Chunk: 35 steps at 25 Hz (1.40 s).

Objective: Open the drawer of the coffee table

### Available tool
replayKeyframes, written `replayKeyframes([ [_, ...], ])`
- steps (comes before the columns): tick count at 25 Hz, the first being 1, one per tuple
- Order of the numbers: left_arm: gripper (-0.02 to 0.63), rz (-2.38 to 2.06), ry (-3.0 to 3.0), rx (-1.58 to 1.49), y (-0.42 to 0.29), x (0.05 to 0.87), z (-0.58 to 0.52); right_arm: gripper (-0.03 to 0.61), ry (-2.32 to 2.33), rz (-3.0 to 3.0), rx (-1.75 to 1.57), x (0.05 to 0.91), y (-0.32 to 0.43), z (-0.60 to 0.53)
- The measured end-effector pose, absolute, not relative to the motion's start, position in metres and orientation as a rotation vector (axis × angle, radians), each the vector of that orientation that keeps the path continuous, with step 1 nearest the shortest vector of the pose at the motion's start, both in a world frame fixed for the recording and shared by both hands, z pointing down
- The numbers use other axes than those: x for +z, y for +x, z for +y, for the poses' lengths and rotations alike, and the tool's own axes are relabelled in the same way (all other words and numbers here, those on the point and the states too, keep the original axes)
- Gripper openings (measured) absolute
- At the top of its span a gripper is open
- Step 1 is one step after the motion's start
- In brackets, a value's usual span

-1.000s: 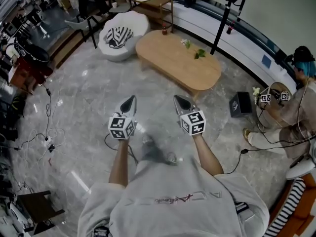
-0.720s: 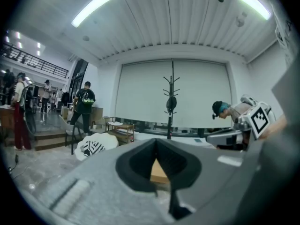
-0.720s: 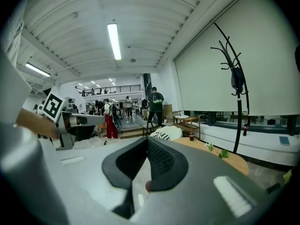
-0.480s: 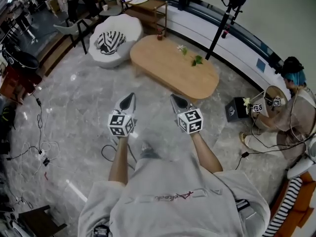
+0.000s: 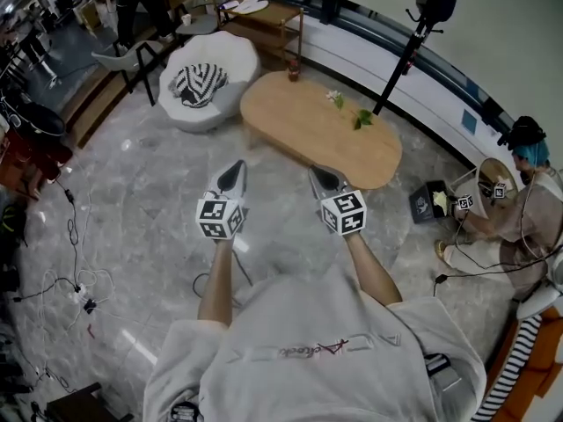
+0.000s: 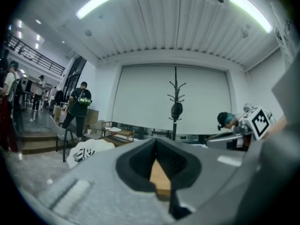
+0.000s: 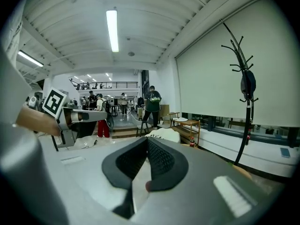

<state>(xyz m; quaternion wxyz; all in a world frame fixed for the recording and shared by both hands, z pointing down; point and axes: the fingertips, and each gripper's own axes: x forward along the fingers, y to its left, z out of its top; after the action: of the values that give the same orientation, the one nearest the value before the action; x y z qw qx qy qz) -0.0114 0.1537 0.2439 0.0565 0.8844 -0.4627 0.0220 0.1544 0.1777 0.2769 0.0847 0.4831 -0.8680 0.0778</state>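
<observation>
Glossy grey marble floor [image 5: 132, 174] | oval pale-wood coffee table [image 5: 321, 130] at your 12 o'clock | scalloped white pouf [image 5: 237, 64] at 11 | your left gripper [image 5: 232, 174] and right gripper [image 5: 322, 177] held forward side by side, jaws together, empty.

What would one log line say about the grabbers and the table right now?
left gripper: shut, empty | right gripper: shut, empty | coffee table: ahead, untouched | drawer: not visible
</observation>
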Motion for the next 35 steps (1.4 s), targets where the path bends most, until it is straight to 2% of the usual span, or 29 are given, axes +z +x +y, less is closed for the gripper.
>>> replayKeyframes([
  [12,-0.002,-1.373,2.680,0.079,-0.075,0.259,0.094,0.006,1.480,-2.575,0.231,0.280,0.095,0.112],
  [24,-0.002,-1.383,2.649,0.107,-0.088,0.279,0.062,0.006,1.476,-2.562,0.278,0.303,0.093,0.075],
  [35,-0.002,-1.418,2.640,0.142,-0.104,0.279,-0.039,0.006,1.449,-2.610,0.292,0.308,0.071,-0.036],
])
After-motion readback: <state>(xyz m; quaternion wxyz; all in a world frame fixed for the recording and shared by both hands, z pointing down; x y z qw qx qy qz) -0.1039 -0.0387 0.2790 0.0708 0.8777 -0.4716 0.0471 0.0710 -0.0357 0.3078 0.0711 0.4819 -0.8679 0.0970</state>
